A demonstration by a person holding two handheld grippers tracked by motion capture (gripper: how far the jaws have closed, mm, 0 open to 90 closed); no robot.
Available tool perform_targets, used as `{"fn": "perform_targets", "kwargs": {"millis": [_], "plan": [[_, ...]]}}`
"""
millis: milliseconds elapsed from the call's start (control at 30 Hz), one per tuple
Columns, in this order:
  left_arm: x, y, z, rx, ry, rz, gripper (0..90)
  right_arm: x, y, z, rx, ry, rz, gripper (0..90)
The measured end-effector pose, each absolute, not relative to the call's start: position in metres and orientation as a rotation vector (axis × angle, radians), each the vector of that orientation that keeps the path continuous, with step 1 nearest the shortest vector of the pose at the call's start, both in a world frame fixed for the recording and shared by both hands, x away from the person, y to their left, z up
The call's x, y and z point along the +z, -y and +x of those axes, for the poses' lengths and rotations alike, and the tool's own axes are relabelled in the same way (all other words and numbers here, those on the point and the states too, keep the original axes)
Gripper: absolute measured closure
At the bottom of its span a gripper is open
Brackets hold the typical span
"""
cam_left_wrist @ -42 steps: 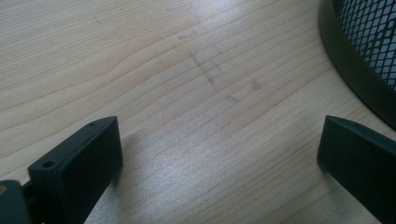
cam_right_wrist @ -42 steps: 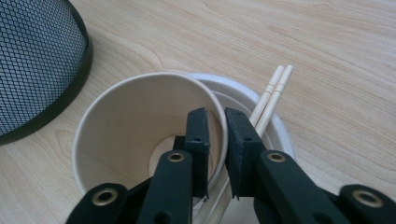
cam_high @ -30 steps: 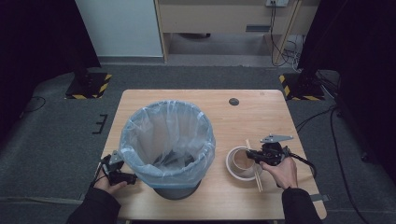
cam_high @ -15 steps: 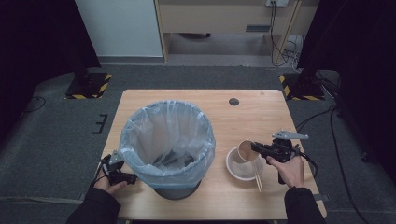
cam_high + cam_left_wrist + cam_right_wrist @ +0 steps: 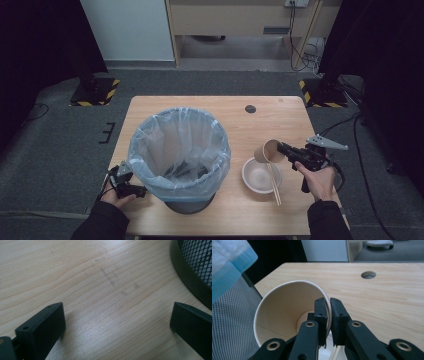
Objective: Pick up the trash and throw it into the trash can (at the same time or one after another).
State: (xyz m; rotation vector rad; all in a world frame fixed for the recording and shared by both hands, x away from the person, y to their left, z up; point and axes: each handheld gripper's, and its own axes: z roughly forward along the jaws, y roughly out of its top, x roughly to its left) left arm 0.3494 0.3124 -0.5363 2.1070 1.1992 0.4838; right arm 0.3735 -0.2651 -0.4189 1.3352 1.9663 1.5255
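Note:
A brown paper cup hangs tipped on its side above a white bowl, and my right gripper is shut on its rim. In the right gripper view one jaw sits inside the cup and the other outside, pinching the wall. A pair of wooden chopsticks lies across the bowl. A mesh bin lined with a pale blue bag stands at the table's middle left. My left gripper rests low on the table beside the bin's base, its jaws wide apart over bare wood.
The wooden table has a round cable hole near its far edge. Dark floor surrounds it, with cables and stand bases at the far right. Bare tabletop lies between the bin and the bowl.
My right gripper has lifted the paper cup up out of the bowl and tipped it on its side. The left gripper has stayed put.

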Motion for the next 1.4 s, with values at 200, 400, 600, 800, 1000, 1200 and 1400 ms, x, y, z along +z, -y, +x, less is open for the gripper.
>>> {"fn": "perform_targets", "kwargs": {"millis": [200, 400, 600, 800, 1000, 1200, 1400], "plan": [[-0.536, -0.312, 0.349, 0.483, -1.199, 2.107, 0.0, -0.411, 0.269, 0.371, 1.567, -1.905, 1.331, 84.7], [-0.536, -0.312, 0.349, 0.484, -1.2, 2.109, 0.0, -0.401, 0.273, 0.368, 1.616, -1.834, 1.316, 84.7], [-0.536, -0.312, 0.349, 0.484, -1.2, 2.109, 0.0, -0.391, 0.277, 0.364, 1.669, -1.759, 1.299, 84.6], [-0.536, -0.312, 0.349, 0.484, -1.2, 2.109, 0.0, -0.379, 0.279, 0.359, 1.72, -1.694, 1.27, 84.7], [-0.536, -0.312, 0.349, 0.484, -1.2, 2.109, 0.0, -0.372, 0.278, 0.357, 1.747, -1.646, 1.249, 84.7], [-0.536, -0.312, 0.35, 0.484, -1.199, 2.109, 0.0, -0.363, 0.278, 0.354, 1.791, -1.601, 1.215, 84.8], [-0.536, -0.312, 0.35, 0.484, -1.2, 2.108, 0.0, -0.352, 0.276, 0.352, 1.828, -1.576, 1.177, 84.8]]}}
